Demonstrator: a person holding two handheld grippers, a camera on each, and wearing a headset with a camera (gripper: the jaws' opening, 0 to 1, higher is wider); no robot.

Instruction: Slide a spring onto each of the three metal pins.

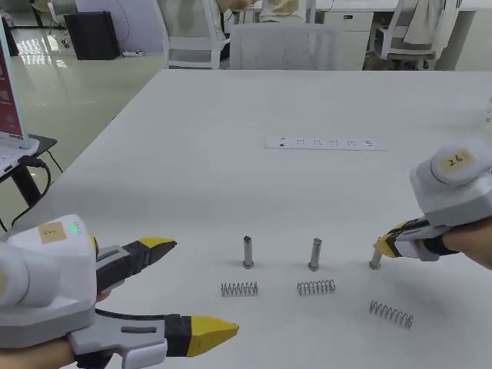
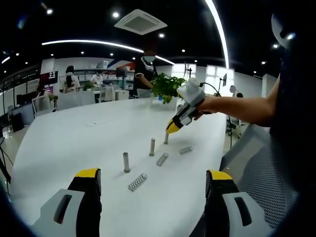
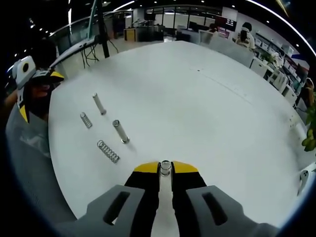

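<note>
Springs, three in number, all lie flat on the table (image 1: 231, 154); none is on a pin. In the head view the left spring (image 1: 239, 289) lies at 6 o'clock of the left pin (image 1: 247, 252), near it. The middle spring (image 1: 316, 287) lies at 6 o'clock of the middle pin (image 1: 315, 254), likewise near. The right spring (image 1: 390, 314) lies at 5 o'clock of the right pin (image 1: 374, 263), somewhat further off. All three pins stand upright in one row, apart from one another.

Status, right gripper (image 1: 382, 247): jaws clenched on the upper part of the right pin. The right gripper view confirms the pin top seated between the closed jaws.

Status, left gripper (image 1: 196, 286): jaws spread wide, grasping nothing, at 8 o'clock of the left pin and clear of it. Its own view looks along the row of pins and springs.

A socket strip (image 1: 324, 143) lies at 12 o'clock of the pins, well apart.
</note>
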